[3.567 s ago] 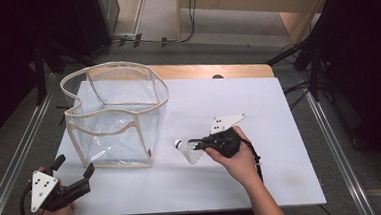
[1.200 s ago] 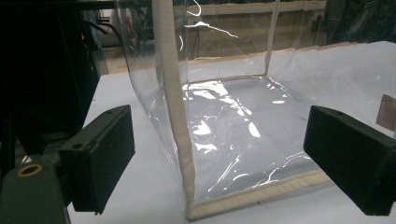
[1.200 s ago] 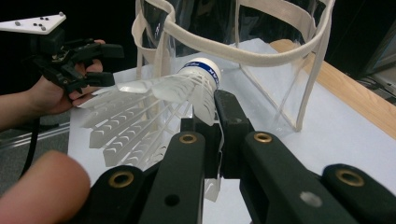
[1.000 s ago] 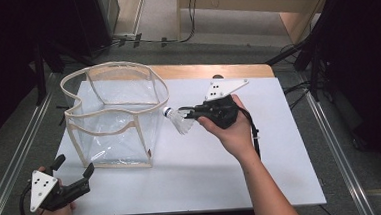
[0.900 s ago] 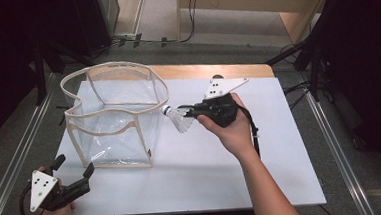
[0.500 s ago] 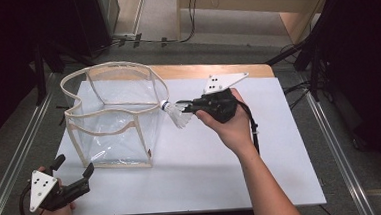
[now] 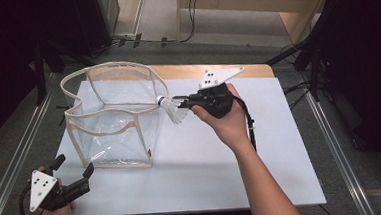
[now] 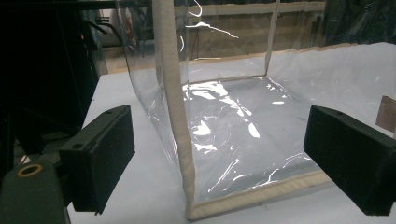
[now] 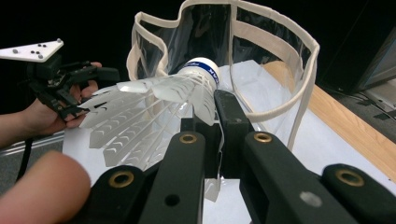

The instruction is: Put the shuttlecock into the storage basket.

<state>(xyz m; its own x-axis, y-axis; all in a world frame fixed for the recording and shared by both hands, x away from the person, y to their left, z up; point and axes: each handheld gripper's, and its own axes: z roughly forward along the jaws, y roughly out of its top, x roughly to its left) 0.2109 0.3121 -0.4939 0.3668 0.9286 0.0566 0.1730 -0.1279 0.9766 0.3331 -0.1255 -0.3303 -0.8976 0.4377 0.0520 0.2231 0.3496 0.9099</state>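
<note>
A white sheet (image 7: 202, 172) is covering most of the surface (image 7: 256, 71), leaving a wooden strip showing along the far edge. A clear plastic bag (image 7: 112, 137) with beige trim is standing upright and open on the sheet's left part.

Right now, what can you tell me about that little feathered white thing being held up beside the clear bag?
It is a shuttlecock: a skirt of white feathers flaring from a rounded white cork with a blue band. The right gripper is shut on its feathers near the cork, holding it off the table. It lies roughly level, cork pointing toward the clear bag, just outside the cloth-edged rim. In the high view it seems close to the rim; whether it touches cannot be told.
</note>
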